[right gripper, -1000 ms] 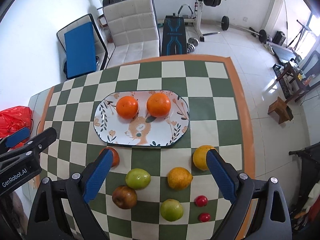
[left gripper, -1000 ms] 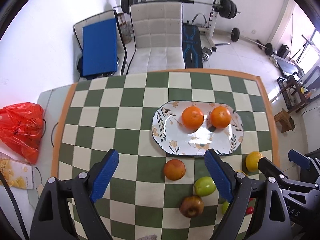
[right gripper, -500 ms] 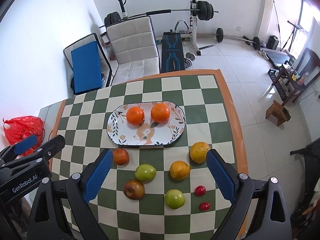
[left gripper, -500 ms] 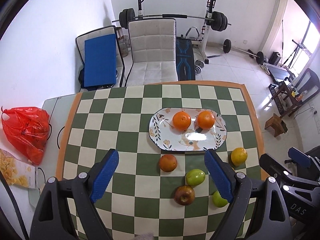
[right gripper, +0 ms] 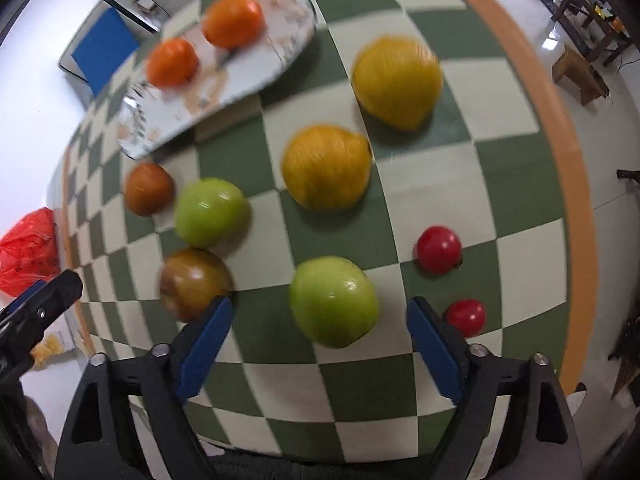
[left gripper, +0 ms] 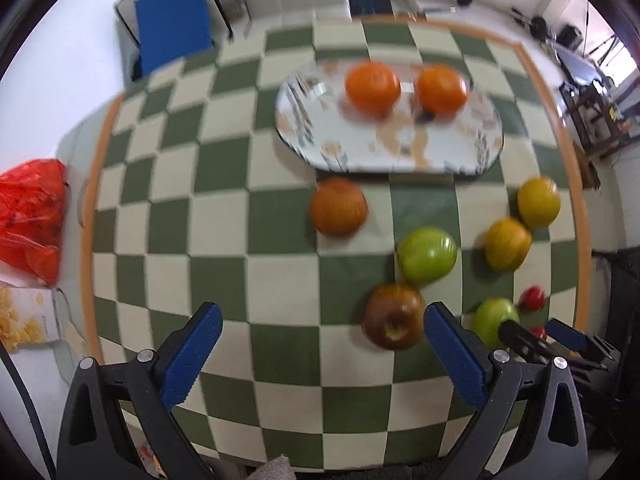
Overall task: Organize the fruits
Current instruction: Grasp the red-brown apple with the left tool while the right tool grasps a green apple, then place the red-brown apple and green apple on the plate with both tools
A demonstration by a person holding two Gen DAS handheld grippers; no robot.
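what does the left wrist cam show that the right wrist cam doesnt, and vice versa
Only the left wrist view: the left gripper, open, and all of the plate.

Only the right wrist view: the right gripper, open, closing in on a green apple, with both small red fruits unobstructed.

Both: two oranges on the plate, the checkered cloth, the red bag.

Plate point(left gripper: 384, 156) sits far side of worktop point(left gripper: 260, 280), two oranges point(left gripper: 373, 86) on it. Loose fruit lies nearer: one orange point(left gripper: 339, 206) just before the plate, apples point(right gripper: 333, 301) behind it, lemons point(right gripper: 327, 167) right, two tomatoes point(right gripper: 439, 249) rightmost. Bag point(left gripper: 30, 214) off worktop's left edge.
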